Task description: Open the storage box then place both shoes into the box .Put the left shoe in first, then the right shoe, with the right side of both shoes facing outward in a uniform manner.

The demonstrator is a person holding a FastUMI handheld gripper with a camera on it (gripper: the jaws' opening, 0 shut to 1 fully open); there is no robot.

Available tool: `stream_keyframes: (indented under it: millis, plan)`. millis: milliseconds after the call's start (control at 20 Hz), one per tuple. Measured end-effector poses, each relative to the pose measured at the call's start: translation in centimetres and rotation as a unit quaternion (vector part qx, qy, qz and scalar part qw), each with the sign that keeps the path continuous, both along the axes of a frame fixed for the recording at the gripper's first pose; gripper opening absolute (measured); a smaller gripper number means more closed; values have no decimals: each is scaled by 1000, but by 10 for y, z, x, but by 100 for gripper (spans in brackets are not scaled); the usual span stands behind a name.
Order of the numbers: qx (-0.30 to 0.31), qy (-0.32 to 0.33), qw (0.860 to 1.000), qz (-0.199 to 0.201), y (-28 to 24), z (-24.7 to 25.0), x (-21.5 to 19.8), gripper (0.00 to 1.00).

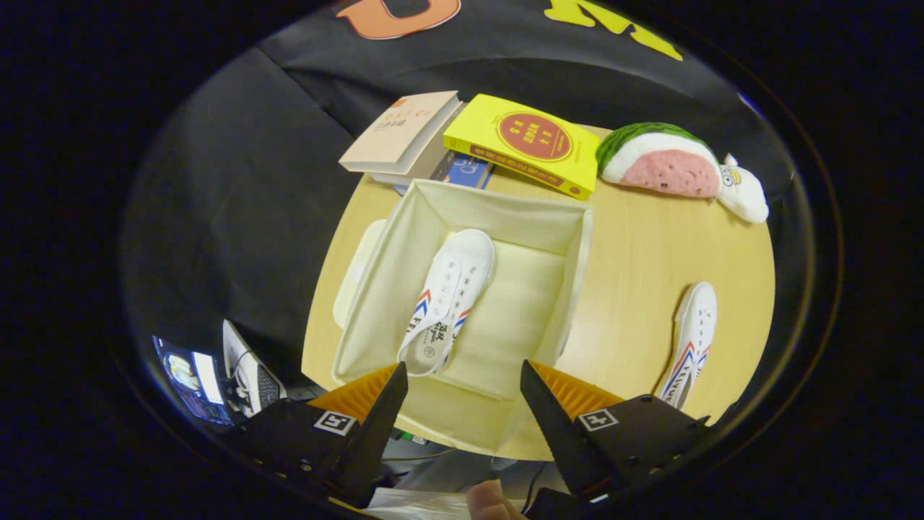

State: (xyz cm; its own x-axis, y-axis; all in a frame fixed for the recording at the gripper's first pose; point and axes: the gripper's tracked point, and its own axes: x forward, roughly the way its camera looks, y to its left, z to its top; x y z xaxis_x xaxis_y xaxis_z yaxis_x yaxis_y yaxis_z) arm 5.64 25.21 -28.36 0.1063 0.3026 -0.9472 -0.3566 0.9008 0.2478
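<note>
The hand-held gripper [462,372] hovers above the near end of the open storage box [404,245], its fingers spread apart and holding nothing. One white shoe [449,292] lies inside the box, heel toward the fingers, toe pointing away. The second shoe [691,339] rests on the round wooden surface [650,260], well to the right of the box. Beyond the box lie a beige book [397,130], a yellow book [527,141] and a watermelon-slice plush [664,162]. Black cloth walls surround the surface.
</note>
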Motion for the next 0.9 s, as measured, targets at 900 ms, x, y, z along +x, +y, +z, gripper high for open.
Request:
stream_keyframes:
  millis: [900]
  plan:
    - [-70, 29, 990, -120, -290, -106, 39, 96]
